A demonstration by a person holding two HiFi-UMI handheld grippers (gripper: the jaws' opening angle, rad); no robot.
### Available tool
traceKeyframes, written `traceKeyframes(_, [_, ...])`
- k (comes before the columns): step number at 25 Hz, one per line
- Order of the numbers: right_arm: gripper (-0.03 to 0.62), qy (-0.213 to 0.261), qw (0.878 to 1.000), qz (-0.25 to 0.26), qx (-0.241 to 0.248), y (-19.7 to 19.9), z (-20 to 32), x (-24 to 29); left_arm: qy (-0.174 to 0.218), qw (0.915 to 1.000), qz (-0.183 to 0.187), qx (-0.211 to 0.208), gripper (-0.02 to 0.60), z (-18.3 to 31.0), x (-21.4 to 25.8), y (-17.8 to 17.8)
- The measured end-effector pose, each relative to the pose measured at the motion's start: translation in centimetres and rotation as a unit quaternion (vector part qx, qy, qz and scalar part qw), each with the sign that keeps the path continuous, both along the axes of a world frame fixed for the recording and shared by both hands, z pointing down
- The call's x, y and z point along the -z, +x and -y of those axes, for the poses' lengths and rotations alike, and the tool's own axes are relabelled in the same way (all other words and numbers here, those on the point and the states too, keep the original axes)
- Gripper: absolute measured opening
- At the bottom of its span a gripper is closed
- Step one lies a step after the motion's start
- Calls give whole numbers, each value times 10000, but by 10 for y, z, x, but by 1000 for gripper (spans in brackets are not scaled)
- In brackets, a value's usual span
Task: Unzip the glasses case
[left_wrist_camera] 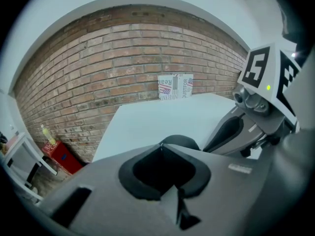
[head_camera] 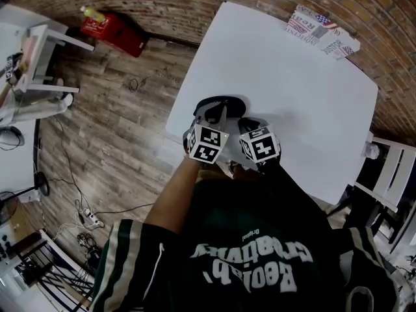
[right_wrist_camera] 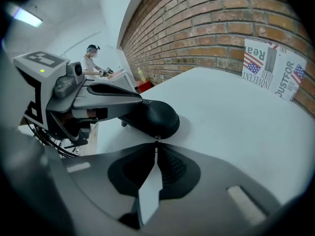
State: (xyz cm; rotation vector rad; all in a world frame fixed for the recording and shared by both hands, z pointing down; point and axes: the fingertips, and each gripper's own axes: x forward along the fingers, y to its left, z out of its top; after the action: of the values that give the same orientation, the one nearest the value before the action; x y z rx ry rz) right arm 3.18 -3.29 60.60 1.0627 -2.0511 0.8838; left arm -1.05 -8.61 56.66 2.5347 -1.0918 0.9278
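Black glasses case [head_camera: 221, 102] lies closed on the white table [head_camera: 292, 77], near its front-left edge. Left gripper [left_wrist_camera: 160, 145]: jaws fully together, tips resting against the case's end. Right gripper [right_wrist_camera: 156, 144]: jaws together, tips at the case's near rim; any hold on the zip pull is indiscernible.

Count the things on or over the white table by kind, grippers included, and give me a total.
glasses case: 1
printed carton: 1
grippers, the left gripper and the right gripper: 2
Total: 4
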Motion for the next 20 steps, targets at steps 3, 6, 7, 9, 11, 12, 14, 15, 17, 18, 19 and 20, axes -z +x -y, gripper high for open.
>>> traceKeyframes(3, [29, -18, 9999, -128, 71, 1, -2, 0, 8, 10000, 13, 7, 9, -1, 0, 0])
traceKeyframes(6, [26, -135, 9998, -85, 82, -3, -2, -4, 30, 10000, 15, 25, 9, -1, 0, -1])
traceKeyframes(7, [25, -196, 9998, 19, 19, -4, -1, -5, 39, 10000, 17, 30, 9, -1, 0, -2])
traceKeyframes(9, [12, -329, 9988, 297, -192, -3, -1, -7, 50, 10000, 15, 29, 9, -2, 0, -1])
traceKeyframes(11, [11, -401, 9970, 530, -405, 1, 0, -6, 58, 10000, 10, 19, 9, -2, -1, -1])
traceKeyframes(12, [12, -398, 9965, 578, -445, 3, 0, -5, 67, 10000, 10, 13, 9, -2, -1, -1])
traceKeyframes(14, [11, -333, 9974, 524, -364, 5, 0, -4, 85, 10000, 12, 10, 9, -2, 0, -1])
traceKeyframes(15, [11, -281, 9983, 440, -267, 5, 0, -4, 90, 10000, 8, 9, 9, -2, 0, -2])
traceKeyframes(17, [12, -162, 9996, 215, -36, 6, 0, -5, 90, 10000, -3, 5, 9, -2, 0, -1])
traceKeyframes(18, [12, -103, 9999, 108, 62, 7, 1, -5, 90, 10000, -6, 4, 9, -2, 0, -1])
traceKeyframes(19, [12, -55, 9999, 22, 128, 8, 1, -5, 88, 10000, -7, 3, 9, -3, 0, -1])
traceKeyframes(20, [12, -20, 9999, -40, 162, 10, 2, -6, 87, 10000, -8, 5, 9, -3, 0, -2])
